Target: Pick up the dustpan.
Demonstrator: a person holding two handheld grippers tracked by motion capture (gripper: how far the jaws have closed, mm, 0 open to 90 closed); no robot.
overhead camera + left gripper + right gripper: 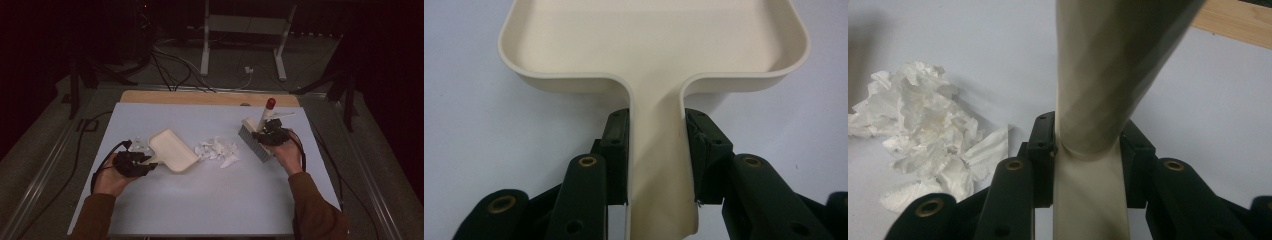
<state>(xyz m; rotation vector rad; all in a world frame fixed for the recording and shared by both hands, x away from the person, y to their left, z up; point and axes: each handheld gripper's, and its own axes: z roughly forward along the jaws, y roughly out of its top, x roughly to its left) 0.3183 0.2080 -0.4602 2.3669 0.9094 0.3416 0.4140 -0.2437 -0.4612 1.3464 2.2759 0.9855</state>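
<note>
A cream dustpan lies on the pale table, its mouth toward a heap of crumpled white paper. My left gripper is shut on the dustpan's handle, one jaw on each side of it. Right of the paper stands a cream brush with grey bristles down and a red-tipped handle pointing up and back. My right gripper is shut on the brush handle. The paper heap lies to the left in the right gripper view.
A wooden strip runs along the table's far edge. Beyond it, on the floor, stand white frame legs and loose cables. Metal rails flank the table. Bare table surface stretches toward the near edge.
</note>
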